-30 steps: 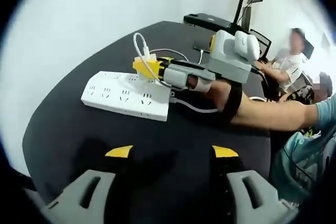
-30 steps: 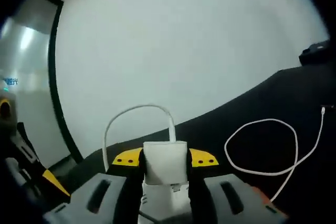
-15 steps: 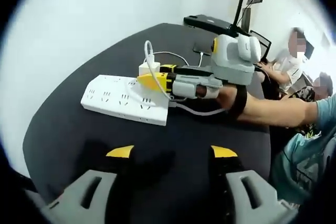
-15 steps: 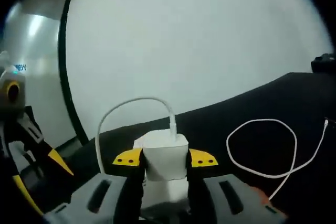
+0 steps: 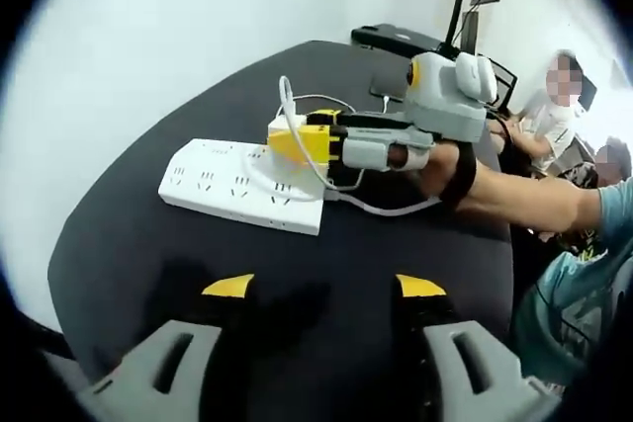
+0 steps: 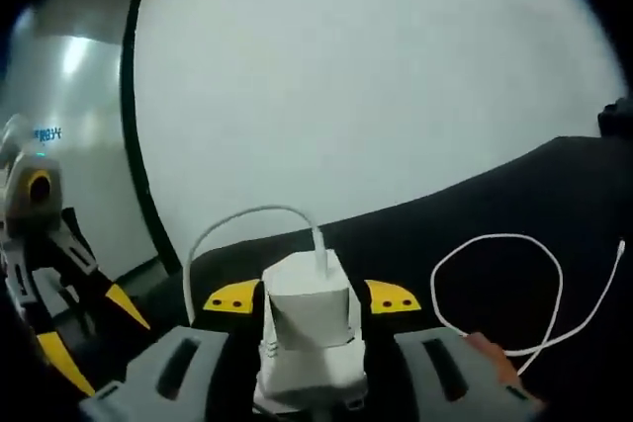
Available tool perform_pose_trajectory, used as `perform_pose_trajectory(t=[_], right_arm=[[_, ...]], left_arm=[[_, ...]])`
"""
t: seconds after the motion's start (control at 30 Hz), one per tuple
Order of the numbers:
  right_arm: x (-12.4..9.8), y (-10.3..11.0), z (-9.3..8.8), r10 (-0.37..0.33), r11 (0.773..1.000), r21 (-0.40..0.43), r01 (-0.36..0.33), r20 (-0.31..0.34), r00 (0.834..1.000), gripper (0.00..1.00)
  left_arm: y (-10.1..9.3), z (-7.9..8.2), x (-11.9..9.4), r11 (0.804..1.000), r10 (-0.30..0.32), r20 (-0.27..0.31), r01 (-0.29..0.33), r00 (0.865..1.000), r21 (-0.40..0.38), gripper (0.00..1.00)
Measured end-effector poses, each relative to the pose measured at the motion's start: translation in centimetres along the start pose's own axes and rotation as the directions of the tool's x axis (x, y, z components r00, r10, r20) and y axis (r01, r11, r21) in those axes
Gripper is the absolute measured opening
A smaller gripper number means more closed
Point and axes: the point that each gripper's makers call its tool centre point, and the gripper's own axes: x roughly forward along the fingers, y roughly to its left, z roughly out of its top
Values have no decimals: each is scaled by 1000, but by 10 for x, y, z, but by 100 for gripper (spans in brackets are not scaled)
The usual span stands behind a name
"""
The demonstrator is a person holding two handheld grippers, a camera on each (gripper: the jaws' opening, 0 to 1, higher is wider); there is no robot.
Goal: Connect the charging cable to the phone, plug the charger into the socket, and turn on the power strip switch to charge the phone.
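in my left gripper view, the white power strip (image 5: 244, 185) lies at about 10 o'clock on the dark round table (image 5: 148, 244). my left gripper (image 5: 324, 289) hangs low over bare tabletop at 6 o'clock, jaws spread and holding nothing. toward 1 o'clock my right gripper (image 5: 307, 140) reaches in over the strip's near end, clenched on the white charger (image 5: 287, 130).

i judge the step in hand to be plugging the charger into a socket. next i'd need to line the prongs up with one set of holes and press straight down. the prongs and the chosen socket are hidden under the charger, so i can't tell if it is seated.

in my right gripper view the charger (image 6: 309, 328) sits at 6 o'clock, pinched between my jaws. its white cable (image 6: 495, 294) loops off toward 3 o'clock. the cable's far end is cut off at the edge. i can't make out the phone or the strip's switch.
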Motion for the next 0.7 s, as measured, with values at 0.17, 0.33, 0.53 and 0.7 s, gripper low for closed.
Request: perform_pose_trajectory(t=[0.17, 0.33, 0.53, 0.7], right_arm=[[-5, -2, 29, 29, 999, 21, -31, 91, 995, 33], [3, 5, 32, 61, 998, -11, -60, 59, 996, 12], [9, 12, 15, 75, 991, -116, -73, 15, 997, 9], [8, 8, 14, 76, 987, -147, -67, 55, 996, 4]], left_arm=[[0, 4, 1, 1000, 3, 0, -3, 1000, 2, 50], [-3, 5, 3, 1000, 3, -2, -3, 1000, 3, 49], [-1, 1, 4, 1000, 6, -27, -6, 1000, 4, 49], [1, -3, 8, 1000, 6, -45, -6, 999, -5, 50]])
